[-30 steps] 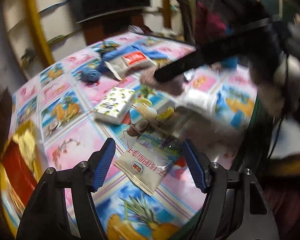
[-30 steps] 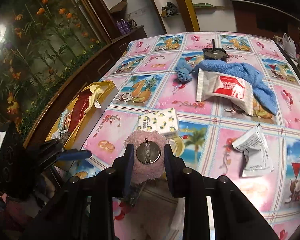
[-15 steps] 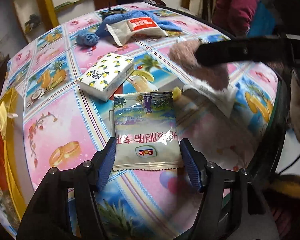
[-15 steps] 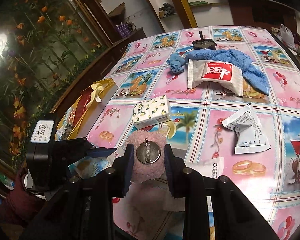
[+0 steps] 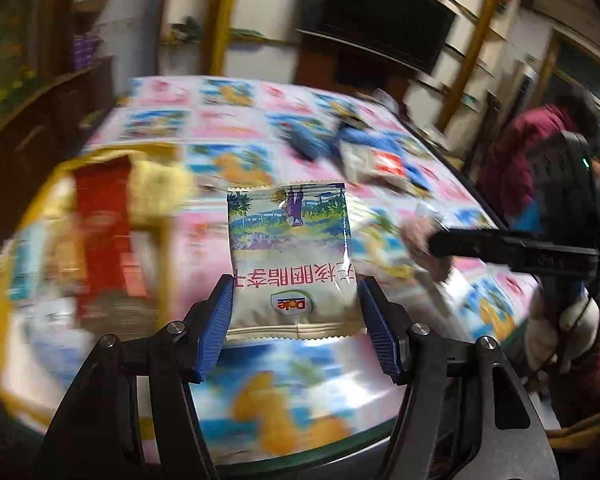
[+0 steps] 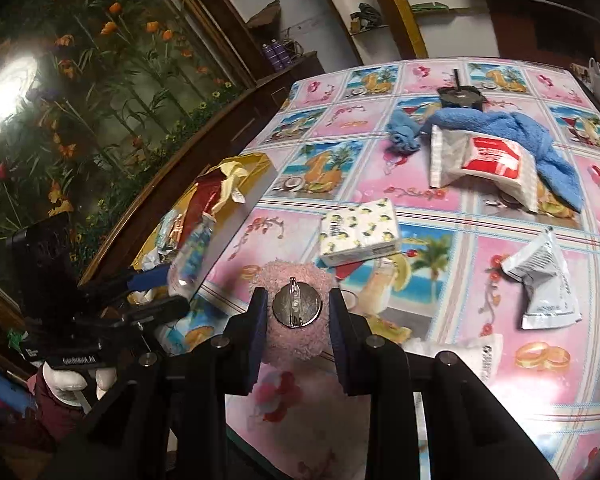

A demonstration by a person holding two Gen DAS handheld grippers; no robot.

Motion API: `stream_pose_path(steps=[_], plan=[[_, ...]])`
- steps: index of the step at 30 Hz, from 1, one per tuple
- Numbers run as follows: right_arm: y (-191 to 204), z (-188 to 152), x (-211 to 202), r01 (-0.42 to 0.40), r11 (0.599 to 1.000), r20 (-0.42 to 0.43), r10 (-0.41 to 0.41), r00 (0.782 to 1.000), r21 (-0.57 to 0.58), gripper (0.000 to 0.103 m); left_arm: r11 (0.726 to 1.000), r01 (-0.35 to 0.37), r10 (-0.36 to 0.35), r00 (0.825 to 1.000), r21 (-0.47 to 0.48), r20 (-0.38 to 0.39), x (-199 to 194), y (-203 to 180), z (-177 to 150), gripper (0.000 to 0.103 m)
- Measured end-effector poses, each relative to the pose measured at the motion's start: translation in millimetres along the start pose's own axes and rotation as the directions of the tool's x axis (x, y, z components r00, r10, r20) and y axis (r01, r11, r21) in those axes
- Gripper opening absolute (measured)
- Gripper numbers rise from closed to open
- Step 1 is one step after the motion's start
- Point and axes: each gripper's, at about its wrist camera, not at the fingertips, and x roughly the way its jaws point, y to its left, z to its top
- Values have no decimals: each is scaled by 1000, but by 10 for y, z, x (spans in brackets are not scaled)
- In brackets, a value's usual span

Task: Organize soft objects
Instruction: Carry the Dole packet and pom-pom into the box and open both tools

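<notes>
Both jaws grip: left gripper on snack packet, right gripper on pink pompom.

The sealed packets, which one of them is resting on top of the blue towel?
The white packet with the red label, lying partly over the blue towel. The silver-grey packet lies flat on the tablecloth, and the Dole pouch is in the left gripper.

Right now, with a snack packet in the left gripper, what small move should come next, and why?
Probably carry the snack packet on toward the yellow box at the table's edge and lower it in. The left gripper grips its sides, lifted off the table, and similar wrappers already lie in that box.
</notes>
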Motion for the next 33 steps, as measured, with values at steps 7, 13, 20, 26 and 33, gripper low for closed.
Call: stream_pose_path(steps=[7,13,20,26,33], plan=[[663,247,475,-90,990,-50,86,995,-104,29,968,-216,215,976,-129,-17,-83,912,237,64],[1137,481,955,-153,980,-77,144,987,-128,30,930,-207,200,978,-305,-55,253,1683,428,67],[1478,616,1594,-1,972,-106,-25,994,-234,39,884,-18,10,1000,-466,-18,255,1985,337,67],[1369,585,1713,-21,978,-126,-5,992,-206,50,903,-129,149,989,-409,18,-111,1734,287,67],[1308,472,1219,-3,977,12,6,1000,-215,54,815,-516,561,816,-263,139,-473,1099,167,69]])
